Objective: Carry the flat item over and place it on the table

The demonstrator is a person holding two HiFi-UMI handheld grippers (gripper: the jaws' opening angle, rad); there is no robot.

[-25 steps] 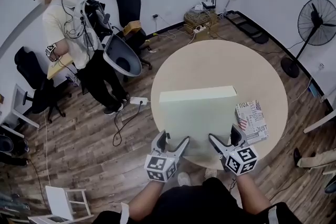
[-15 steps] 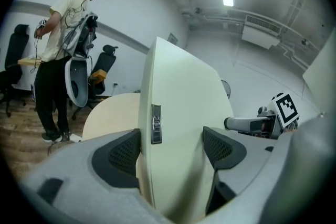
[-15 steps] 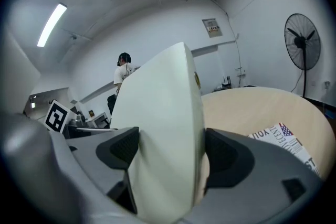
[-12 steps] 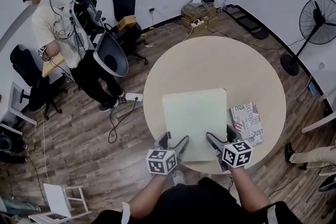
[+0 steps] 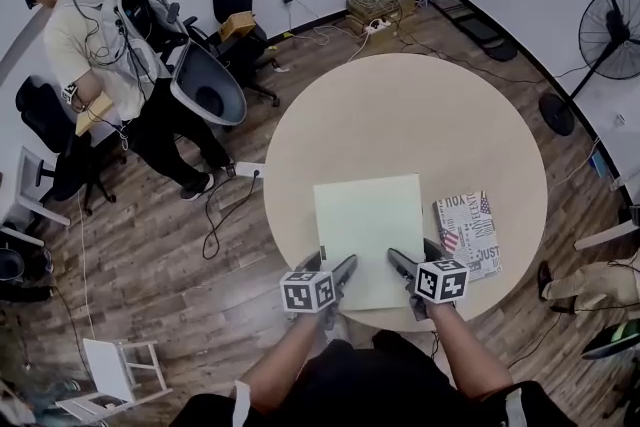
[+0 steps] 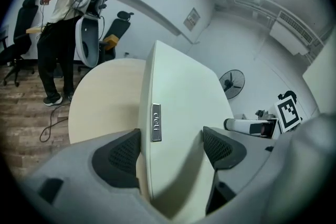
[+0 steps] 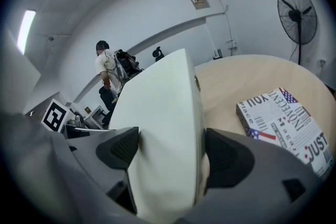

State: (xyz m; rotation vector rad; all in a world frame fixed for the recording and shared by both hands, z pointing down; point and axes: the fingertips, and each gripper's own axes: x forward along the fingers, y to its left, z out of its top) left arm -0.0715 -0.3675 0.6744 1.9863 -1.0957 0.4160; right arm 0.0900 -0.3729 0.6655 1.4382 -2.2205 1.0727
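Since 1 s ago the pale green flat rectangular folder (image 5: 368, 230) sits lower and flatter over the round beige table (image 5: 400, 105). The left gripper (image 5: 336, 272) and right gripper (image 5: 398, 265) each clamp its near edge, at the table rim. A printed box (image 5: 468, 233) lies just beside its right edge. The table's far half is bare.

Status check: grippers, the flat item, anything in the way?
Left gripper and right gripper shut on the flat item, near edge. It's over the table; touchdown unclear. Printed box lies right of it, not touching.
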